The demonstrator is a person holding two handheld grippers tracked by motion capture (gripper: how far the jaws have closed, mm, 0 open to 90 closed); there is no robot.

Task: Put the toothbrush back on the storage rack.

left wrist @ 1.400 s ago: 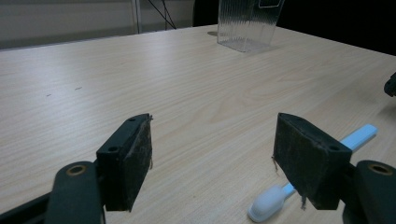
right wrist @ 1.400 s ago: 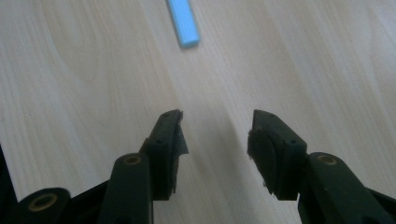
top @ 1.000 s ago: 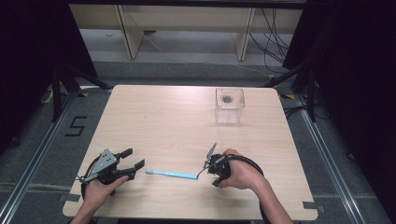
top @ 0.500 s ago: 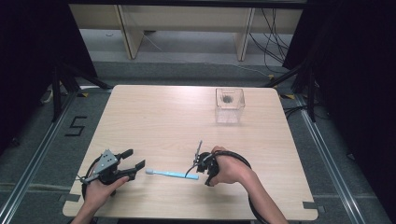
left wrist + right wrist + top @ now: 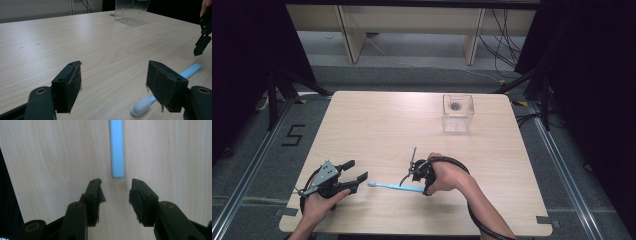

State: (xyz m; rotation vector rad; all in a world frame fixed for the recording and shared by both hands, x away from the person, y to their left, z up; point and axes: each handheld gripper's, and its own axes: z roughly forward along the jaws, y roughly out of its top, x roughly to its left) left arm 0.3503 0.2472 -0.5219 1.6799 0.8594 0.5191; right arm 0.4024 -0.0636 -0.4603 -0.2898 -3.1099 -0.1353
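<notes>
A light-blue toothbrush [image 5: 396,186] with a white head lies flat near the table's front edge. My left gripper [image 5: 356,171] rests just left of the head, open, with the white head [image 5: 141,108] low between its jaws and the blue handle [image 5: 189,71] running off to the right. My right gripper [image 5: 411,179], held in a hand, points down over the handle's far end. It is open, and the handle end [image 5: 117,157] lies just ahead of its gripper [image 5: 115,191] jaws, not between them. That gripper's jaw tip [image 5: 201,45] hangs above the handle.
A clear ribbed plastic container [image 5: 458,113] stands at the back right of the wooden table [image 5: 377,130], also seen far off as the container [image 5: 131,12]. A cable loops around the right wrist [image 5: 462,167]. Dark floor and rails surround the table.
The right hand has moved left and tipped its gripper down over the toothbrush handle's end. The left gripper and the toothbrush have stayed put.
</notes>
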